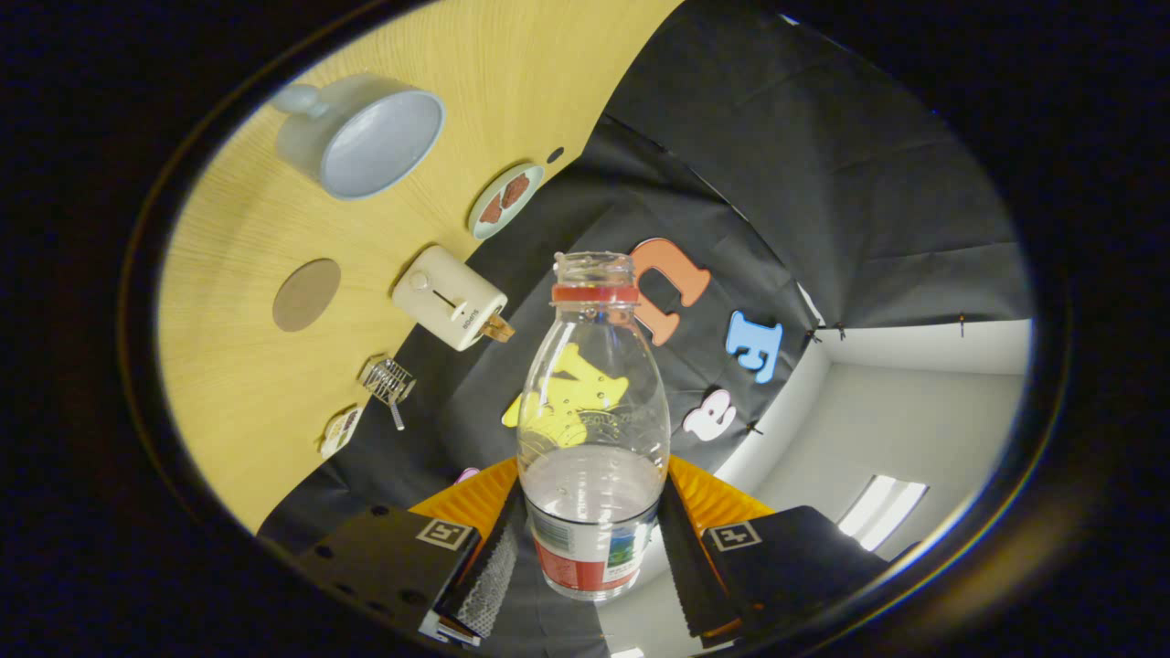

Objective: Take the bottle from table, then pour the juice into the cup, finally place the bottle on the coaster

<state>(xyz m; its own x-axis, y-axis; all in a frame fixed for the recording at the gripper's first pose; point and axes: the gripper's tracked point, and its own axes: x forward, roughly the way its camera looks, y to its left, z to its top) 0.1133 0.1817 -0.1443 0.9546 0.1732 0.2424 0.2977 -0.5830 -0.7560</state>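
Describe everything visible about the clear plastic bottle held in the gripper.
The clear plastic bottle has no cap, an open mouth, a red neck ring and a red, white and green label round its lower body. A little pale liquid sits inside. The gripper clamps its lower part between both fingers, above the tilted-looking table, mouth pointing away from the camera.

A toaster (450, 298) on the wooden table (238, 384); a small plate (504, 200) beyond; a wire whisk (389, 382) nearer.

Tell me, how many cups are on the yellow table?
1. The cup sits on the table, beyond the round coaster and the toaster, far from the bottle clamped between the gripper fingers. Others may be out of sight.
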